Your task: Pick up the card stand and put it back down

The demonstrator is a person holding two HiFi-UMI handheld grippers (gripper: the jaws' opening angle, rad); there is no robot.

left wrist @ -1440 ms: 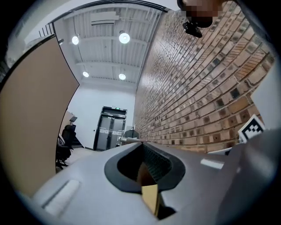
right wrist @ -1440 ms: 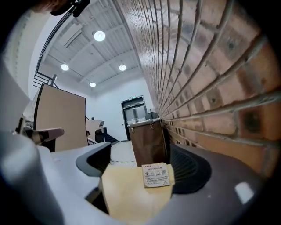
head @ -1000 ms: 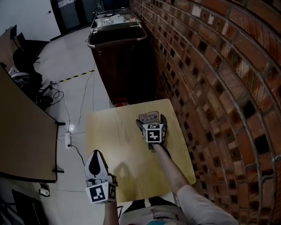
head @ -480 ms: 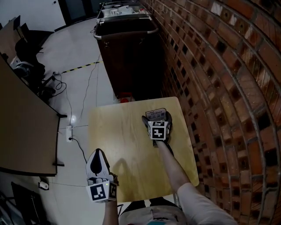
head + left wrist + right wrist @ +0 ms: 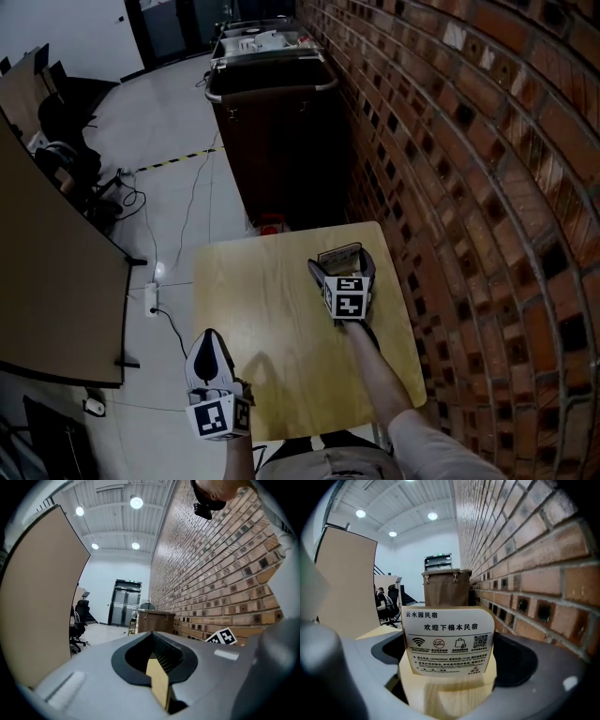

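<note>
Head view shows the card stand unmoved since a second ago, at the far right of the table by the brick wall. Your right gripper still clamps its wooden base; your left gripper hangs closed at the near left edge.
</note>
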